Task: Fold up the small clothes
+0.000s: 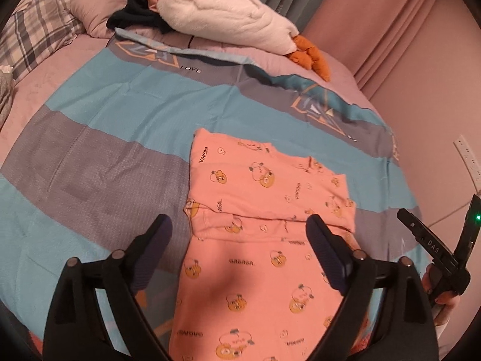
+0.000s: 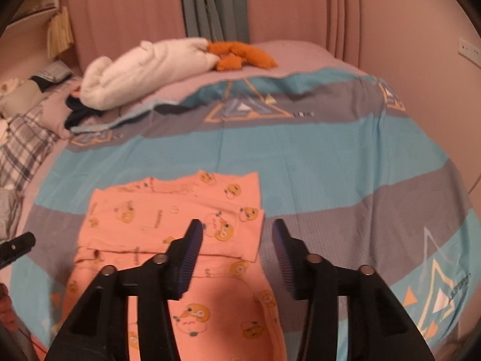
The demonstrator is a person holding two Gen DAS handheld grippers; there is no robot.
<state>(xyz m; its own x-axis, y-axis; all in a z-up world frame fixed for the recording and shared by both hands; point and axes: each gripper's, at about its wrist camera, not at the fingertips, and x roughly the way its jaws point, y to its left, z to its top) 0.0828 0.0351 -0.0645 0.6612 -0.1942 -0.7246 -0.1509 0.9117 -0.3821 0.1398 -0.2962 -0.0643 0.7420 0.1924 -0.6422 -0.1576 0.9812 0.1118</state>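
Note:
A small pink garment (image 1: 258, 240) printed with yellow cartoon faces lies flat on the striped bedspread, its far part folded back over the near part. My left gripper (image 1: 239, 225) hovers above it, open wide, with nothing between its fingers. In the right wrist view the same pink garment (image 2: 180, 225) lies low and left of centre. My right gripper (image 2: 237, 228) hangs open over the garment's right edge, holding nothing. The right gripper's tip (image 1: 433, 240) also shows at the right edge of the left wrist view, in a hand.
The blue and grey striped bedspread (image 1: 120, 126) covers the bed. A white plush toy with orange feet (image 1: 228, 18) and dark clothes (image 1: 132, 15) lie at the far side. Plaid pillows (image 1: 33, 39) sit at the left. Pink curtains (image 2: 126, 9) hang behind.

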